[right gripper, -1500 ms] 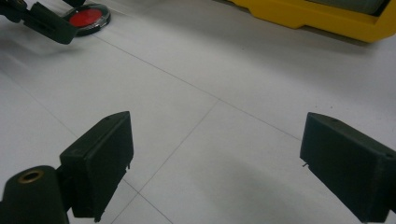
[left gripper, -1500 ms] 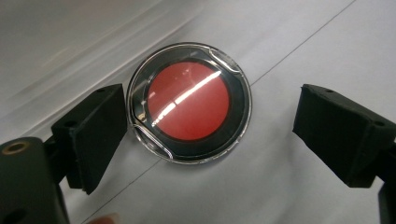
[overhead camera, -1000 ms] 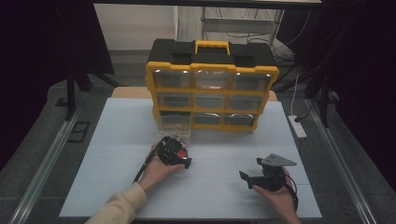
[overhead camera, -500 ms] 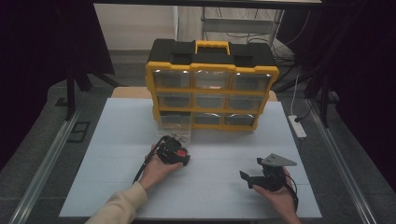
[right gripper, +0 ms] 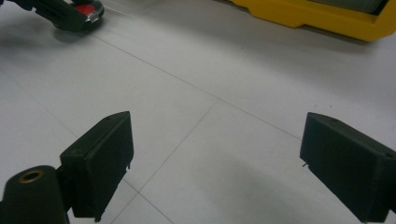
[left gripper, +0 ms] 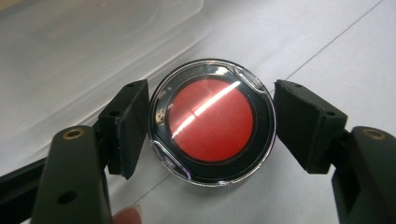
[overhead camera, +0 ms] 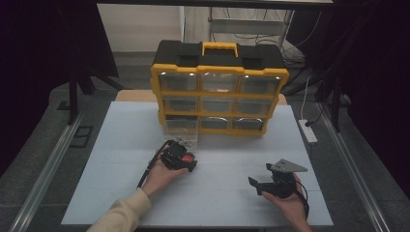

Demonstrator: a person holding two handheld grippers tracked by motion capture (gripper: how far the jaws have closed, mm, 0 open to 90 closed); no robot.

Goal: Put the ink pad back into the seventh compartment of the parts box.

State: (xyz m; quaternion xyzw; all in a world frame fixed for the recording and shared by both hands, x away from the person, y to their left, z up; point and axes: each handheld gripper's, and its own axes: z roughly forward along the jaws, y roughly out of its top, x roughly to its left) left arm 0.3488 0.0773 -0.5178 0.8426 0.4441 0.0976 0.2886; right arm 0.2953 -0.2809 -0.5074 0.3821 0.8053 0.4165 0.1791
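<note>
Writing or brand marks cannot be read anywhere on the yellow and black plastic organiser case (overhead camera: 220, 87), which stands at the far side of the white worktop (overhead camera: 121, 145) in the high view. Its front counts nine clear drawers in three rows of three, under one yellow handle. One of these clear drawers (overhead camera: 183, 126), at the lower left, stands pulled out a little. Just in front of it the left tongs (overhead camera: 181, 157) sit low on the worktop, with one round black-rimmed disc with a red centre (overhead camera: 186, 158) at their tip. The right tongs (overhead camera: 257, 183) rest well apart, near the right front of the worktop, with nothing between their jaws.

In the left gripper view the round disc (left gripper: 212, 122) lies flat on the worktop right between the two black jaws of the left tongs (left gripper: 211, 126); the jaws are closed against its rim on both sides, gripping it. No label shows on it.

In the right gripper view the right tongs (right gripper: 215, 163) stand wide open over bare worktop, holding nothing. The disc (right gripper: 86, 10) lies far off at the top left, and the case's yellow base (right gripper: 317, 18) runs along the top right.
</note>
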